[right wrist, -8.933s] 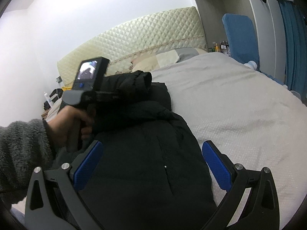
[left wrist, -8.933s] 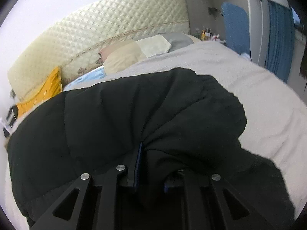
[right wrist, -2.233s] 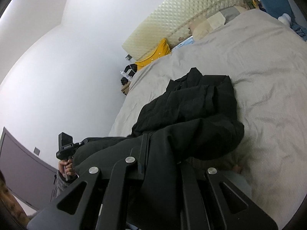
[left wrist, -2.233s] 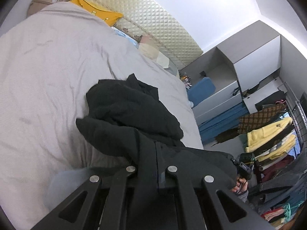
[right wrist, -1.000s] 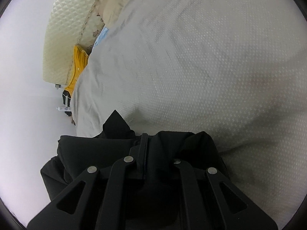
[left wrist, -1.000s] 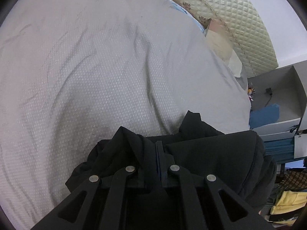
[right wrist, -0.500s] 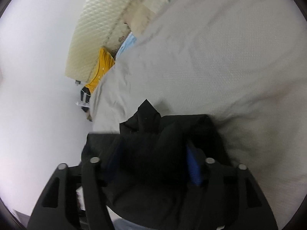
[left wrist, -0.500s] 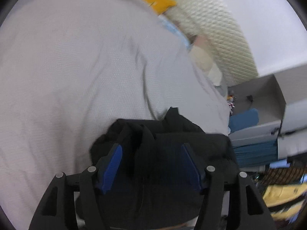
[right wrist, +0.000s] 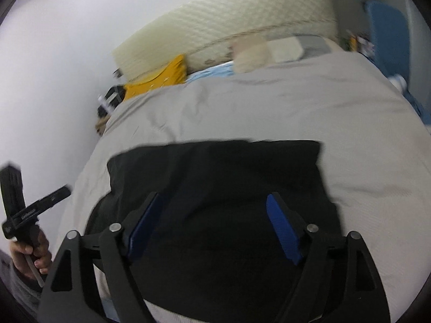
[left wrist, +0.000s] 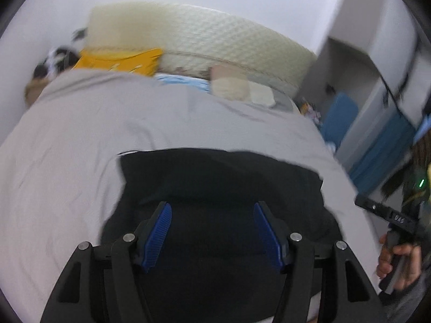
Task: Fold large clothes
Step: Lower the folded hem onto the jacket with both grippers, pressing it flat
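- A grey bedspread (left wrist: pixel 80 140) covers the bed.
- A cream quilted headboard (left wrist: pixel 204 43) stands against the white wall.
- A yellow cushion (left wrist: pixel 121 60) leans at the headboard's left end.
- Beige pillows (right wrist: pixel 266 51) lie beside a light blue cloth (right wrist: pixel 212 72).
- A blue chair (right wrist: pixel 388 27) stands at the right.

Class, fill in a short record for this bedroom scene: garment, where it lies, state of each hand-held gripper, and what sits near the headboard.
garment: black jacket, folded into a compact block
surface: grey bedspread
left hand-held gripper: open, above the jacket, holding nothing
right hand-held gripper: open, above the jacket, holding nothing
near headboard: yellow cushion, beige pillow
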Demonstrator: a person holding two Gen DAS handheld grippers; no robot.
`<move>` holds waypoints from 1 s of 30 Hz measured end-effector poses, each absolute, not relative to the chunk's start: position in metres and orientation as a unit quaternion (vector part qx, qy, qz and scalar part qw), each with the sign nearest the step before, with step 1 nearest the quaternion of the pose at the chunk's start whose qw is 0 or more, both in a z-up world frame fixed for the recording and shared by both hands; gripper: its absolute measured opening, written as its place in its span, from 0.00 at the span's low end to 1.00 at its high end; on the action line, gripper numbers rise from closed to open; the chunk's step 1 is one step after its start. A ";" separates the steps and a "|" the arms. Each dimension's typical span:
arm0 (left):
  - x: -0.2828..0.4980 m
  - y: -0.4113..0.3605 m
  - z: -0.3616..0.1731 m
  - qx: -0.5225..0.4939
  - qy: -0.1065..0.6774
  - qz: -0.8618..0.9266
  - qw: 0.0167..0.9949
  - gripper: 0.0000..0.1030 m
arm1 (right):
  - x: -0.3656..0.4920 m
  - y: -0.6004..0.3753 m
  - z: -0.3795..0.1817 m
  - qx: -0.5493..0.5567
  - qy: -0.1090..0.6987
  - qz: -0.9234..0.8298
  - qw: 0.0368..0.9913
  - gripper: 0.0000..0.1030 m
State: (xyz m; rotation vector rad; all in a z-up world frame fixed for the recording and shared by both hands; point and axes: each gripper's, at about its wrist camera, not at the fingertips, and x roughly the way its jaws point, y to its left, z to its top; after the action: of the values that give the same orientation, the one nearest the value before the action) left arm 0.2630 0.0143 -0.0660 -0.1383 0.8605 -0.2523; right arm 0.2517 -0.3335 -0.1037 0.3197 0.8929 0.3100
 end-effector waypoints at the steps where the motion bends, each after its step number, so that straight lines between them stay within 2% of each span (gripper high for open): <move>1: 0.268 0.005 -0.074 -0.055 0.418 -0.117 0.899 0.61 | 0.252 -0.321 -0.112 0.144 0.427 0.150 0.880 0.78; 6: 0.292 -0.033 -0.122 -0.016 0.413 -0.117 0.903 0.61 | 0.259 -0.281 -0.150 0.079 0.428 0.145 0.889 0.80; 8: 0.297 -0.046 -0.139 0.022 0.402 -0.106 0.909 0.61 | 0.265 -0.274 -0.165 0.051 0.426 0.137 0.893 0.86; 10: 0.299 -0.051 -0.151 0.040 0.395 -0.099 0.913 0.61 | 0.273 -0.271 -0.176 0.029 0.417 0.132 0.899 0.97; 11: 0.304 -0.050 -0.156 0.036 0.395 -0.098 0.913 0.62 | 0.278 -0.271 -0.181 0.025 0.414 0.129 0.901 1.00; 30: 0.375 -0.049 -0.214 0.013 0.410 -0.085 0.908 0.66 | 0.339 -0.250 -0.234 0.009 0.402 0.101 0.910 1.00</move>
State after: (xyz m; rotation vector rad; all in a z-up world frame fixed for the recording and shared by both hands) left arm 0.3746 -0.0490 -0.2142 0.0266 0.8463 -0.1754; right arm 0.3389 -0.2496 -0.2337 0.0186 0.8288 0.2078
